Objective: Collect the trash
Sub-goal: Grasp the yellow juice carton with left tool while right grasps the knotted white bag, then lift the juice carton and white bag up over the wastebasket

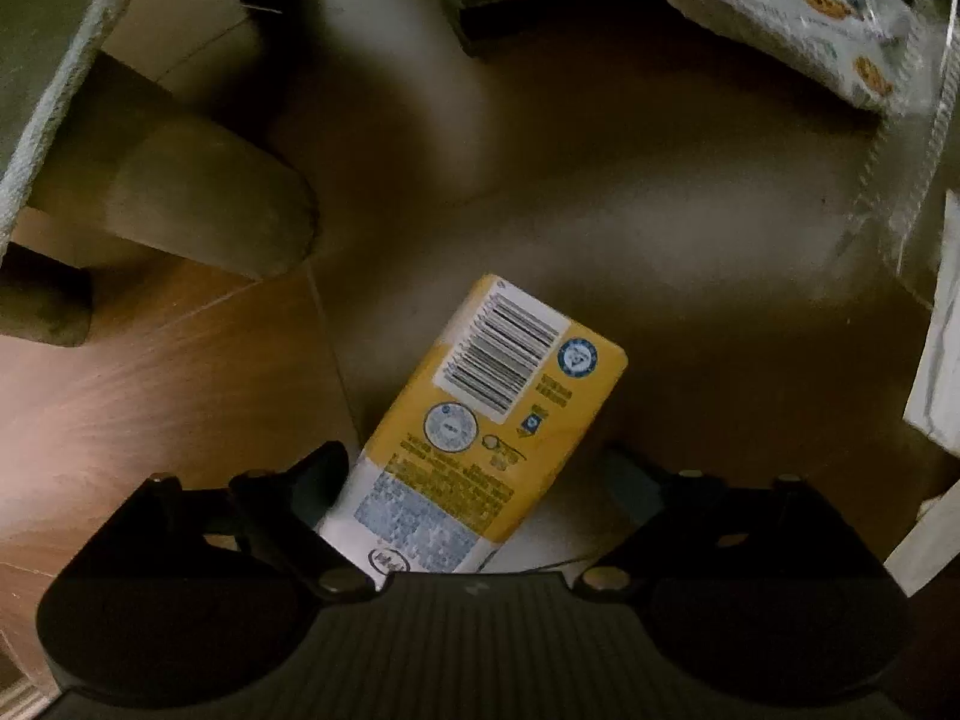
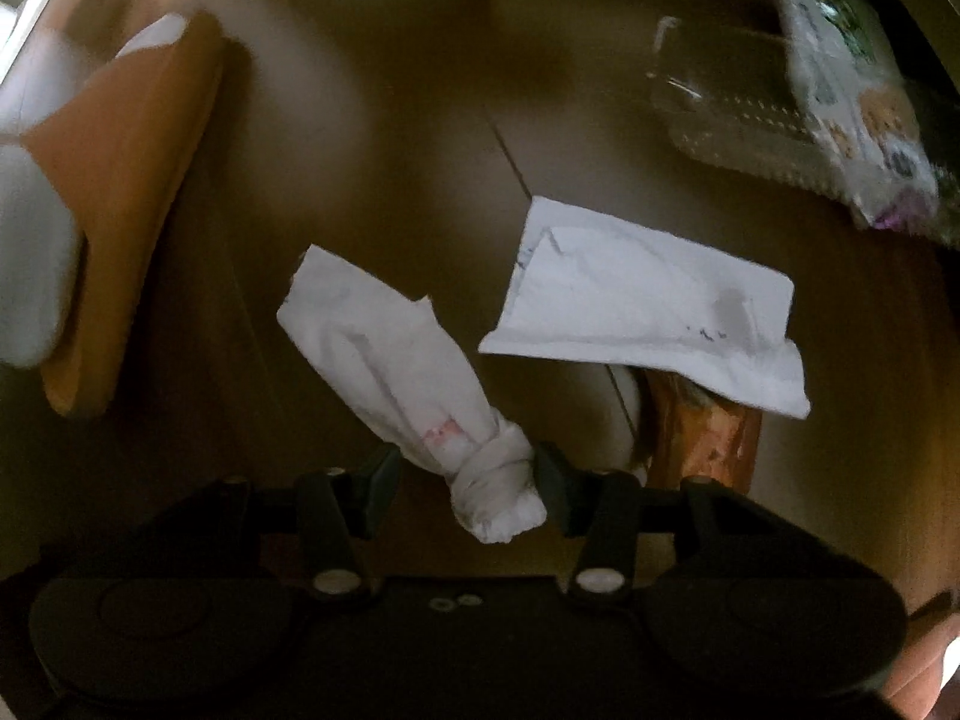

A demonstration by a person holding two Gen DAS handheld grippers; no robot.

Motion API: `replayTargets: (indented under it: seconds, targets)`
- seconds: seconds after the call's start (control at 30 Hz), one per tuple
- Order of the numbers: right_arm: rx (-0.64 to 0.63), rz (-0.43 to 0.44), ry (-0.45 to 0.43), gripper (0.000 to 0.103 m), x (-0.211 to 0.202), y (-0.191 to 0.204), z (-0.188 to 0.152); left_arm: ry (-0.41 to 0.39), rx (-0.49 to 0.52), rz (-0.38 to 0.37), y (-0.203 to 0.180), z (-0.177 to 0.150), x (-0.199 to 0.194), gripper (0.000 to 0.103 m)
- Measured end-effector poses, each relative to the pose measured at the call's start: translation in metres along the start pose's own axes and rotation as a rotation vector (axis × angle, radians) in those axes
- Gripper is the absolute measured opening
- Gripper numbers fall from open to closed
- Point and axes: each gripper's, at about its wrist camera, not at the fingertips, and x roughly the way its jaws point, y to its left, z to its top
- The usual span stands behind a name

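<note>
The left gripper point(image 1: 480, 480) stood open around a yellow carton point(image 1: 498, 414); the right gripper point(image 2: 468, 480) stood open around a twisted white paper point(image 2: 408, 360)

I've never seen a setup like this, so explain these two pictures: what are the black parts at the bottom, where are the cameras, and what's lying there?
A person holds a two-finger grasping tool in each hand; each camera looks down along its fingers at the floor. The left tool straddles a yellow and white carton with a barcode, jaws wide, apparently not gripping. The right tool has a knotted white paper wrapper between open jaws. Nearby lie a flat white paper sheet, a clear plastic tray and a cookie packet.
</note>
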Motion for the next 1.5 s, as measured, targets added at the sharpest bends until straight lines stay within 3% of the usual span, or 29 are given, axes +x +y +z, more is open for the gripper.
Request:
replayTargets:
  seconds: [0.03, 0.07, 0.23, 0.4, 0.77, 1.1, 1.5]
  targets:
    - [-0.007, -0.009, -0.001, 0.026, 0.001, 0.002, -0.001, -0.002, -0.014, -0.008, 0.001, -0.001, -0.002, 0.084]
    - [-0.009, -0.020, 0.001, 0.022, 0.002, 0.002, -0.001, -0.002, -0.030, -0.022, 0.003, 0.000, -0.002, 0.082]
    - [0.003, -0.032, -0.017, 0.018, 0.006, 0.008, 0.000, 0.000, -0.084, -0.039, 0.007, 0.002, -0.006, 0.066]
    - [0.017, -0.022, -0.022, 0.017, -0.002, 0.010, -0.005, 0.024, -0.115, -0.010, -0.001, 0.000, -0.011, 0.060]
    - [0.177, -0.007, -0.090, 0.016, -0.066, -0.002, 0.003, 0.008, -0.263, -0.094, 0.019, -0.019, -0.070, 0.051]
    - [0.421, -0.060, -0.222, 0.015, -0.163, -0.026, -0.001, -0.106, -0.258, -0.105, 0.021, -0.034, -0.179, 0.051]
    - [0.622, -0.098, -0.500, 0.015, -0.302, -0.033, -0.042, -0.390, -0.286, -0.056, 0.009, -0.049, -0.367, 0.051]
